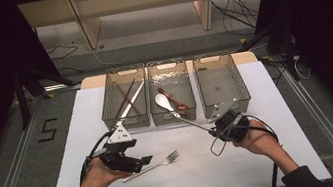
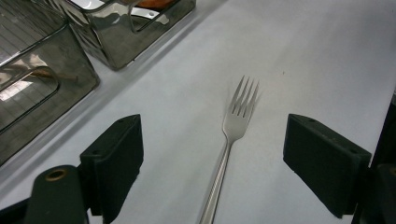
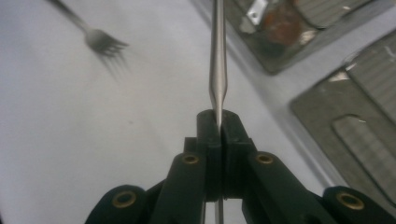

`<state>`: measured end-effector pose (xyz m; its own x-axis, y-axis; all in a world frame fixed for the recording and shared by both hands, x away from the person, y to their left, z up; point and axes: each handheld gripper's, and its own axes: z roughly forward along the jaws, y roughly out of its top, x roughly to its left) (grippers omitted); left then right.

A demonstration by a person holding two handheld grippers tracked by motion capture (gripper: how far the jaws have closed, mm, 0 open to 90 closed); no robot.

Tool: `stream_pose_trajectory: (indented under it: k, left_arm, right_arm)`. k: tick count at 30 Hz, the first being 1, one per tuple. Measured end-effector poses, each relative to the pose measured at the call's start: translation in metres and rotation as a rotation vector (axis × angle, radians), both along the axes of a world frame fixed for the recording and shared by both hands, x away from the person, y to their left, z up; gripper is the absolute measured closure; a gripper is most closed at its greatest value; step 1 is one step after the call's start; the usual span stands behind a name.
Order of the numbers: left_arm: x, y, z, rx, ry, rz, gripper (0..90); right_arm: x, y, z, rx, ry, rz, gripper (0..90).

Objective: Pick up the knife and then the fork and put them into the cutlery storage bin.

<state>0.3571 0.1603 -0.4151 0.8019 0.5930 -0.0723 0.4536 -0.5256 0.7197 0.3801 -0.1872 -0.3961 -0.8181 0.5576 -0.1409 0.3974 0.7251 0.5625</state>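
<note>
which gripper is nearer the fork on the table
Left. The left gripper has its open jaws either side of the fork handle; the right gripper is off to the fork's right, shut on a spoon.

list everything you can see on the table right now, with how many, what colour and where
bins: three, clear smoky grey, side by side along the far edge of the table
chopsticks: a few, brown and white, in the left bin
small spoon: one, reddish brown, in the middle bin
large spoon: one, silver, bowl over the middle bin, handle clamped in the right gripper
fork: one, silver, flat on the table in front of the left gripper
table: one, white top
left gripper: black, open, fork handle between its jaws, untouched
right gripper: black, shut on the large spoon's handle
</note>
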Motion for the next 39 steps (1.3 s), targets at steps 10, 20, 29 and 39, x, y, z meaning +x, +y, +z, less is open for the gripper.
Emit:
stream_pose_trajectory:
  k: [10, 20, 29, 39]
  left_arm:
    - [-0.003, 0.004, 0.001, -0.034, -0.024, 0.020, 19.3]
    - [-0.005, 0.007, 0.001, -0.055, -0.030, 0.032, 19.2]
    - [-0.006, 0.009, 0.001, -0.078, -0.028, 0.032, 18.0]
    - [-0.006, 0.010, 0.002, -0.086, -0.041, 0.029, 16.7]
  right_arm:
    - [0.032, -0.025, 0.012, 0.017, -0.018, -0.119, 89.1]
    - [0.074, -0.034, 0.016, 0.029, -0.019, -0.237, 89.1]
    - [0.106, -0.034, 0.019, 0.023, -0.013, -0.321, 89.1]
    - [0.133, -0.033, 0.015, -0.007, 0.020, -0.401, 89.1]
